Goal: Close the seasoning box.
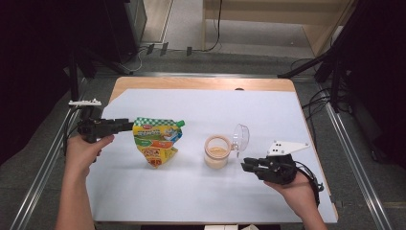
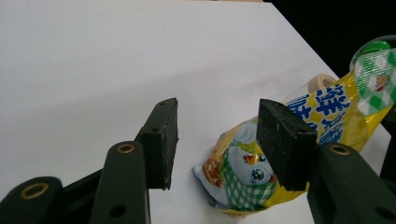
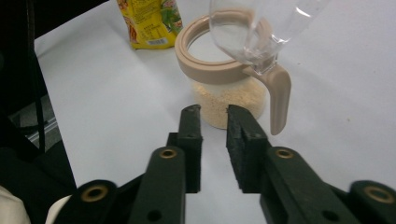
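A yellow and green snack pouch [image 1: 155, 141] lies flat on the white mat, left of centre. My left gripper [image 1: 129, 125] points at its top left corner, open, with nothing between its jaws. In the left gripper view the pouch [image 2: 243, 177] lies just past the right jaw of the left gripper [image 2: 217, 121]. Right of centre stands a clear jar [image 1: 216, 152] with a beige rim and yellowish powder inside, its clear hinged lid [image 1: 241, 135] flipped up. My right gripper [image 1: 245, 165] sits just right of the jar. In its own view the right gripper [image 3: 214, 114] faces the jar [image 3: 224, 100], jaws a narrow gap apart and empty.
The white mat [image 1: 191, 191] covers a wooden table [image 1: 201, 84]. Metal rails [image 1: 349, 148] run along both sides, and dark stands and cables lie on the floor behind. The jar's beige lid tab [image 3: 279, 98] hangs down at its right side, below the raised lid [image 3: 243, 28].
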The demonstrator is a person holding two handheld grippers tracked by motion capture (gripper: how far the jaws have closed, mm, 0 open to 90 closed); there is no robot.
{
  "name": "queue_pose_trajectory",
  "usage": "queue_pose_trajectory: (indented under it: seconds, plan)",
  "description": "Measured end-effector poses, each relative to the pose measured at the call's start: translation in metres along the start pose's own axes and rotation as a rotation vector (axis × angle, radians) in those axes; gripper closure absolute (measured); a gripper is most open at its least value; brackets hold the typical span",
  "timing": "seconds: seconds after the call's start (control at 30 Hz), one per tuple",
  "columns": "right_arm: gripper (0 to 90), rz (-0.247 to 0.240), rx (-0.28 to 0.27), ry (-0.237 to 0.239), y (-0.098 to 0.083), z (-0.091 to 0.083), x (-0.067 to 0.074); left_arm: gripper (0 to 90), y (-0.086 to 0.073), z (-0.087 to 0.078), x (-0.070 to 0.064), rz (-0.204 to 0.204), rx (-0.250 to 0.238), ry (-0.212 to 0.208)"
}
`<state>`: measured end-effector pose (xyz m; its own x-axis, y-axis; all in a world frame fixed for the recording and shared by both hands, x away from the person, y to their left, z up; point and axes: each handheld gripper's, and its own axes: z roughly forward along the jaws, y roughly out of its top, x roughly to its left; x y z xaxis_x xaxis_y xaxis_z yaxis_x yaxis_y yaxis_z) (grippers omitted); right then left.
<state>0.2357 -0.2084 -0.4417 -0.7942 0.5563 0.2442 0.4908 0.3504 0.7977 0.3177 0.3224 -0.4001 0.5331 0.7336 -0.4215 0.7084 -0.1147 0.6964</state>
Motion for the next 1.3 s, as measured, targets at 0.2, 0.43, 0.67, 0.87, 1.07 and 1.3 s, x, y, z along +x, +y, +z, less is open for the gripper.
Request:
queue_pose_trajectory:
  seconds: [0.2, 0.43, 0.67, 0.87, 1.07, 1.3]
  plan:
    - [90.0, 0.030, -0.001, -0.025, 0.000, -0.002, -0.009, 49.2, -0.002, 0.004, 0.002, 0.005, 0.009, 0.007]
    - [90.0, 0.044, -0.051, -0.073, 0.005, -0.003, -0.016, 48.5, -0.001, 0.011, 0.002, 0.014, 0.026, 0.006]
    - [90.0, 0.057, -0.101, -0.071, 0.010, 0.003, -0.019, 47.6, -0.001, 0.016, 0.002, 0.009, 0.038, 0.009]
    - [90.0, 0.056, -0.114, -0.073, 0.014, 0.011, -0.018, 47.4, -0.002, 0.018, 0.002, 0.005, 0.043, 0.004]
    - [90.0, 0.062, -0.126, -0.077, 0.016, 0.014, -0.019, 47.2, -0.001, 0.020, 0.002, 0.009, 0.050, 0.005]
    - [90.0, 0.035, -0.125, -0.064, 0.017, 0.017, -0.010, 46.8, -0.001, 0.019, 0.001, 0.009, 0.042, 0.005]
